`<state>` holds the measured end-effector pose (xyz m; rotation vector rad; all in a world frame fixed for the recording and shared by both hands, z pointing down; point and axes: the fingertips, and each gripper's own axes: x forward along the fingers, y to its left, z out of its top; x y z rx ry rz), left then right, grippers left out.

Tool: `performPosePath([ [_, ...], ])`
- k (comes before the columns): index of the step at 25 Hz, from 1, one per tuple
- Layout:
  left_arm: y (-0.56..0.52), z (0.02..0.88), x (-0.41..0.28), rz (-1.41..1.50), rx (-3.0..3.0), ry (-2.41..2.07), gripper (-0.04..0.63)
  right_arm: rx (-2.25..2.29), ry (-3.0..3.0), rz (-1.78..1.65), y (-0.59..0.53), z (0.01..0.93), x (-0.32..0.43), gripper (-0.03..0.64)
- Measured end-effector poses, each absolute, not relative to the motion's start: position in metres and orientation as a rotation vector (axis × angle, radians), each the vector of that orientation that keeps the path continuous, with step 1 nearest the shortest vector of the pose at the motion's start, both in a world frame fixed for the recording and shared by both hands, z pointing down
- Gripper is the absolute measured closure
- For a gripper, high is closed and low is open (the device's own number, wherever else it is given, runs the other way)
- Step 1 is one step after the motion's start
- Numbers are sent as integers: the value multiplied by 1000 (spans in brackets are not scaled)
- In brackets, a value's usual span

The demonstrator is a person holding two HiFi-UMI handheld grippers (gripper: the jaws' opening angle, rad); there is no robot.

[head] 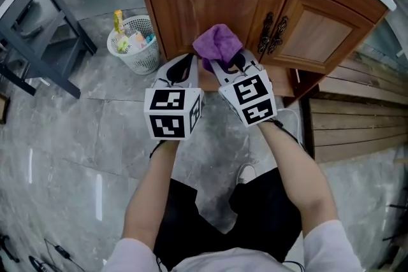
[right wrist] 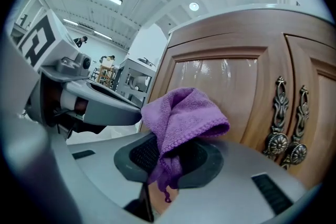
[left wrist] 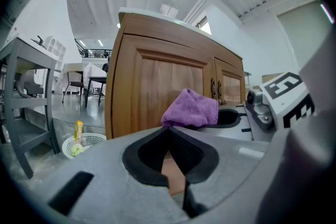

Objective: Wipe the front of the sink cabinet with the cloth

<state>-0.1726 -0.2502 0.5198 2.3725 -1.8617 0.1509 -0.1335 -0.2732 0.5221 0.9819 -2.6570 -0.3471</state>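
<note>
A purple cloth (head: 218,42) is bunched in my right gripper (head: 224,62), whose jaws are shut on it; in the right gripper view the purple cloth (right wrist: 181,119) folds over the jaws a little short of the left cabinet door (right wrist: 220,92). The wooden sink cabinet (head: 210,6) has two panelled doors with ornate metal handles (head: 273,34). My left gripper (head: 180,67) hangs just left of the right one, jaws shut and empty, pointing at the cabinet's left door (left wrist: 157,97). From the left gripper view the cloth (left wrist: 191,108) shows to the right.
A white wastebasket (head: 135,42) with rubbish stands on the grey tiled floor left of the cabinet. A dark metal table frame (head: 38,41) is at far left. Wooden planks (head: 357,118) lie at right. The person's legs and shoes (head: 245,172) are below.
</note>
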Motion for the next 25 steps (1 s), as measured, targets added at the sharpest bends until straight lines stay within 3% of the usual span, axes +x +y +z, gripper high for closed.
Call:
performPosePath([
  [25, -269, 499, -29, 140, 2639, -1518, 591, 1389, -2507, -251, -276, 493, 49, 545],
])
